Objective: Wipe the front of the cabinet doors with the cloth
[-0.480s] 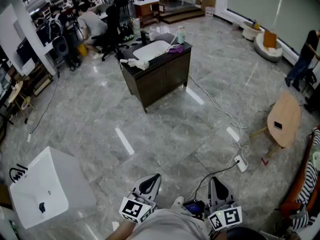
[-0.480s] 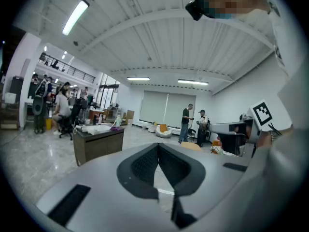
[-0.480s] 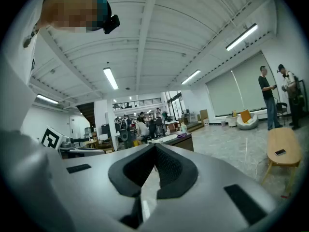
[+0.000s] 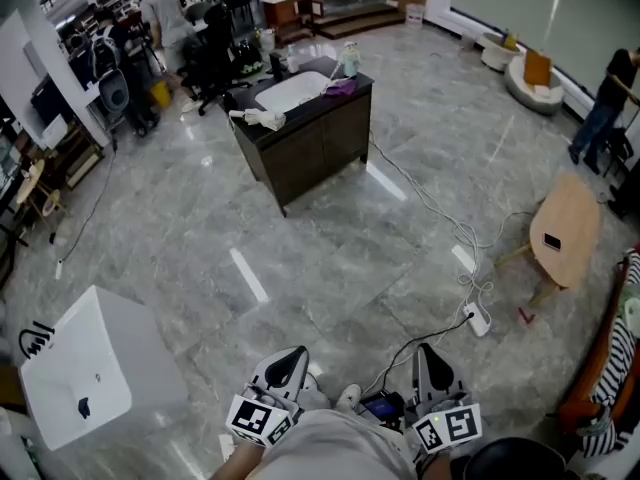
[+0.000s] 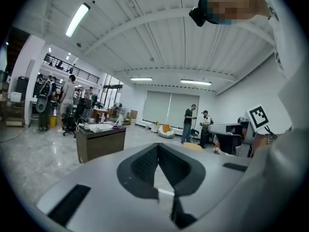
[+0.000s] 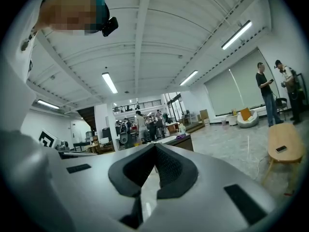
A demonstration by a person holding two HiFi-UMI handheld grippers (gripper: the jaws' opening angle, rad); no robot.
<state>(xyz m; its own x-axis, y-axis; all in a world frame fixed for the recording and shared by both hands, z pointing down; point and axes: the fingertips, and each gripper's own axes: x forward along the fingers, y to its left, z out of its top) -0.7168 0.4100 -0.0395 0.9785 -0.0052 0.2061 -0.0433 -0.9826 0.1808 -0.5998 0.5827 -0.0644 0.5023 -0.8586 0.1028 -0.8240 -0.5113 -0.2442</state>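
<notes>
Grey jaws of the left gripper (image 4: 291, 357) are pressed together at the tips with nothing between them. The right gripper (image 4: 430, 352) is clenched the same way, also empty. Both sit low in the head view, close to the person's body, pointing out over the marble floor (image 4: 330, 258). Left of them a white box (image 4: 90, 368) stands on the floor. From beside the right gripper a cable (image 4: 425, 340) runs to a power strip (image 4: 478, 319), then on up the floor. Further right stands a wooden table (image 4: 566, 230). Well apart from both grippers, the dark cabinet (image 4: 262, 158) stands alone, its doors (image 4: 322, 151) closed. On top are a white sink (image 4: 295, 93) and a bottle (image 4: 349, 61), and the white cloth (image 4: 262, 118) lies crumpled at the left end. People (image 4: 160, 13) stand beyond it.
</notes>
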